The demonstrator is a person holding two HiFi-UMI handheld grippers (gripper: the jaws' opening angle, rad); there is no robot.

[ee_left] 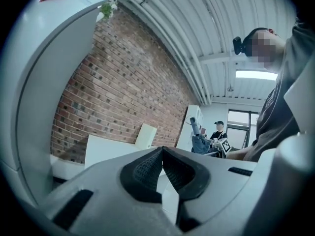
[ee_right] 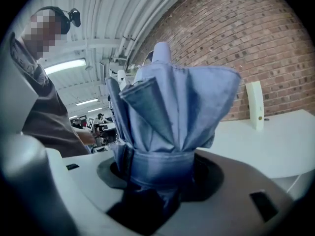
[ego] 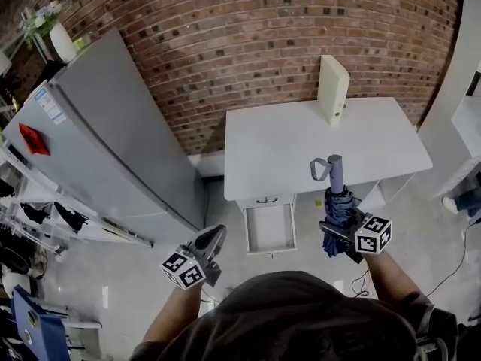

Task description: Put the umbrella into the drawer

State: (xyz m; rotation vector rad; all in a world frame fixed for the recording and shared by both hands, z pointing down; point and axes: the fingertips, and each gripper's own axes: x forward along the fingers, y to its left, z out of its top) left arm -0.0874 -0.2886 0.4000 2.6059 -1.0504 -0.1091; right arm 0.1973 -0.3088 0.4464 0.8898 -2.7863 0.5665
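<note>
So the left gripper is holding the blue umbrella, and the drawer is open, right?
Not quite. The right gripper holds the umbrella, as the head view shows; the left gripper holds nothing. The drawer is open.

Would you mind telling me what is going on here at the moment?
A person is working with a two-jaw gripper in each hand. The right gripper is clamped on a folded blue umbrella, held in the air in front of the white table. The drawer under the table stands pulled open, and the umbrella is not in it yet. The left gripper is shut with nothing in it, off to the left of the drawer.
</note>
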